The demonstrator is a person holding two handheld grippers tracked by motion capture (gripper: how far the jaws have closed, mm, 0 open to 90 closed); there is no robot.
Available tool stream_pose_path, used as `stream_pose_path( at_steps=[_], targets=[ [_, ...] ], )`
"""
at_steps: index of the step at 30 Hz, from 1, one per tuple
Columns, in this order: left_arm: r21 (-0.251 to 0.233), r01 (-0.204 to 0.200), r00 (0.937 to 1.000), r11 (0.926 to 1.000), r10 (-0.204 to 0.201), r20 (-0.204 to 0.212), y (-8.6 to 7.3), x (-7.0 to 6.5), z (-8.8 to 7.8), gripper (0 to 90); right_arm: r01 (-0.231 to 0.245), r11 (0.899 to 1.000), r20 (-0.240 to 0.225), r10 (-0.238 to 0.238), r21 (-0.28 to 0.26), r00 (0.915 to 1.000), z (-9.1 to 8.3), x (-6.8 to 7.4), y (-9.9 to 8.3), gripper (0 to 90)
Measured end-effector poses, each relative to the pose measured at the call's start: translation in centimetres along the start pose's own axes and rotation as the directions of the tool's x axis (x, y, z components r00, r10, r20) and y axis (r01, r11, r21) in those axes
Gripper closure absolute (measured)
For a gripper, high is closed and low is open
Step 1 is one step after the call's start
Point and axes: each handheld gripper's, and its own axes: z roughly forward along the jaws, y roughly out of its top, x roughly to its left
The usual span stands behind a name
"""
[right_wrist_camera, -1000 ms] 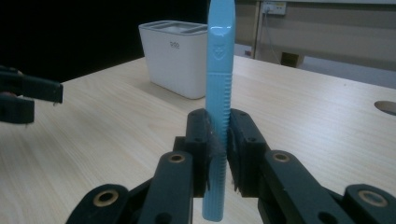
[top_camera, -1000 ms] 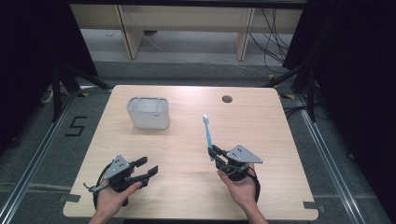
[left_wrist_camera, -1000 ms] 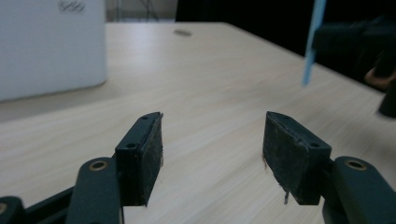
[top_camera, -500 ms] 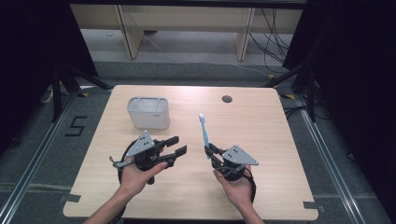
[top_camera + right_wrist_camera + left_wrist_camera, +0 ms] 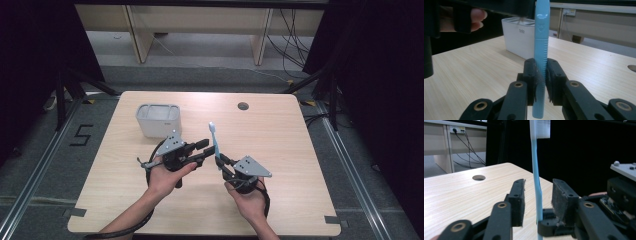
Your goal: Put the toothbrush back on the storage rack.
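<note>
A light blue toothbrush (image 5: pixel 215 139) with a white bristle head (image 5: pixel 543 128) stands upright above the table's middle. My right gripper (image 5: pixel 220 161) is shut on the lower part of its handle (image 5: pixel 541 37), the two jaws pressed against it (image 5: pixel 541 68). My left gripper (image 5: pixel 205 149) is open just left of it. In the left gripper view the handle (image 5: pixel 535 170) rises in the gap between my left gripper's spread jaws (image 5: pixel 539 192), touching neither pad. The right gripper's jaw tips (image 5: pixel 549 228) show below, clamped on the handle.
A white rectangular container (image 5: pixel 158 119) stands on the wooden table (image 5: pixel 300 150) behind my left gripper, and appears again as the container (image 5: pixel 520 37) in the right gripper view. A round cable hole (image 5: pixel 243 106) lies at the back. Dark curtains flank both sides.
My left gripper has moved from the front left of the table up and to the right, bringing its open jaws around the toothbrush. The right gripper has shifted slightly left with the toothbrush.
</note>
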Motion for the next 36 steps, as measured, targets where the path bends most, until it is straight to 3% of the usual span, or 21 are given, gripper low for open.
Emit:
stream_pose_path(
  at_steps=[8,13,15,16,19,21,23,27,28,31,32,36],
  targets=[
    [0.015,0.011,0.9997,0.9998,-0.011,0.021,-0.2,0.3,1.2,72.8,0.024,1.0,0.003,-0.024,-0.004,0.9997,0.0,0.1,0.0,79.4],
    [0.022,0.004,0.9992,0.9998,-0.005,0.041,-0.3,0.2,1.2,82.7,0.013,1.0,-0.008,-0.013,0.008,0.9999,0.2,0.2,0.0,79.1],
    [0.028,-0.026,0.999,0.9993,0.025,0.036,-0.3,0.1,1.2,83.7,0.018,1.0,0.003,-0.018,0.019,0.9998,0.2,0.3,0.0,78.2],
    [0.028,-0.048,0.9984,0.9985,0.047,0.03,-0.2,0.0,1.1,83.7,0.022,1.0,-0.008,-0.022,0.018,0.9997,0.3,0.4,0.0,75.3],
    [0.016,-0.054,0.9984,0.9984,0.054,0.019,0.1,0.0,0.8,83.8,0.106,0.994,0.016,-0.106,0.013,0.9942,0.6,0.3,0.1,57.7],
    [0.006,-0.061,0.9982,0.9981,0.061,0.0,0.3,0.2,0.5,83.8,0.108,0.994,0.005,-0.108,0.025,0.9941,0.7,0.2,0.0,50.2],
    [-0.001,-0.065,0.9977,0.9979,0.065,-0.017,0.5,0.5,0.1,83.8,0.124,0.991,0.038,-0.126,0.05,0.9914,0.3,0.0,0.0,44.5],
    [-0.011,-0.084,0.9957,0.9964,0.083,-0.041,0.7,1.0,-0.6,83.8,0.123,0.99,0.046,-0.127,0.069,0.9909,-0.4,-0.5,-0.5,39.2],
    [-0.012,-0.089,0.9949,0.9959,0.088,-0.048,0.7,1.1,-0.7,83.8,0.15,0.985,0.063,-0.155,0.081,0.9859,-0.7,-0.8,-0.5,38.6],
    [-0.018,-0.1,0.9932,0.9949,0.098,-0.062,0.7,1.3,-1.0,83.8,0.13,0.987,0.069,-0.137,0.097,0.9881,-1.3,-1.3,-0.9,37.4],
    [-0.016,-0.101,0.9928,0.9947,0.1,-0.065,0.8,1.4,-1.0,83.8,0.151,0.984,0.074,-0.158,0.095,0.9847,-1.5,-1.7,-1.0,37.1],
    [-0.017,-0.119,0.9903,0.9927,0.117,-0.074,0.9,1.5,-1.2,83.8,0.113,0.989,0.106,-0.123,0.1,0.9867,-2.4,-2.3,-1.6,35.2]
  ],
)
